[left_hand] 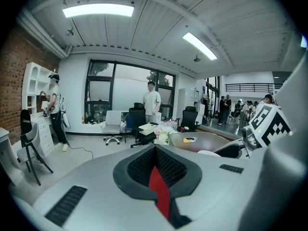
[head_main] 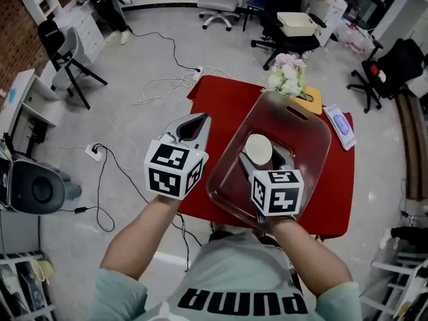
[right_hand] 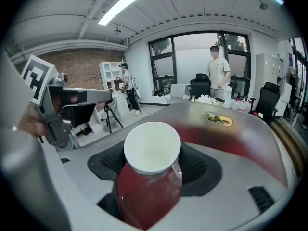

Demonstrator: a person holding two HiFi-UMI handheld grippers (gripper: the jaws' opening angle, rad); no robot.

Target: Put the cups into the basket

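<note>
Right gripper (head_main: 261, 155) clamps the cup (right_hand: 152, 148) over the basket (head_main: 322, 134); left gripper (head_main: 196, 122) closed, empty.

Bright ceiling strips (left_hand: 98, 10) light evenly (gripper views bulge, edges dark), foregrounds soft.

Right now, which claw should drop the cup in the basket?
The right claw. It holds the cup over the basket, while the left claw is empty and off to the side of the basket.
</note>
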